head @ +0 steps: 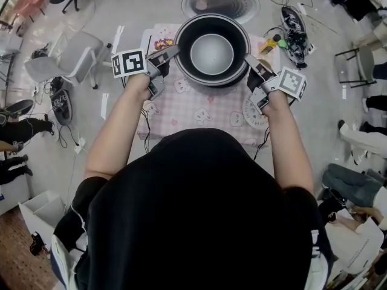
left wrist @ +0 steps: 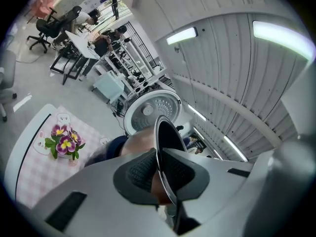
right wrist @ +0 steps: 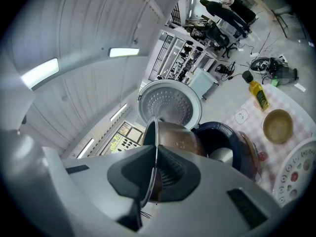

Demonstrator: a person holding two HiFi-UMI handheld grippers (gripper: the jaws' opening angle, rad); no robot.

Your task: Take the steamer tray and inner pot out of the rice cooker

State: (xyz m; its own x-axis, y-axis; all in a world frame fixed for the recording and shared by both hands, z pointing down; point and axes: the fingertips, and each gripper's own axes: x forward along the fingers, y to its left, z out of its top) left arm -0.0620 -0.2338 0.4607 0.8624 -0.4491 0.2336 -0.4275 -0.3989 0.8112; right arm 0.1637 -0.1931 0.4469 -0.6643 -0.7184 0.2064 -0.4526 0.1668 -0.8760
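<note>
Checked tablecloth [head: 205, 110] below; inner pot [head: 211, 53] pinched by its rim from both sides.
Left gripper [head: 172, 53] and right gripper [head: 250, 61] each clamp the thin metal lip between nearly closed jaws. The pot's bowl lies beyond the tips, with the rice cooker [right wrist: 232, 137] lower, past the right jaws. The pot looks stiff, smooth, probably slippery and fairly weighty, so opposite rim points suit it.

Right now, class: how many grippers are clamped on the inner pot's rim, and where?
2. The left gripper pinches the rim of the inner pot on its left side; the right gripper pinches the rim on the opposite, right side. Both grips show plainly; none is hidden.
</note>
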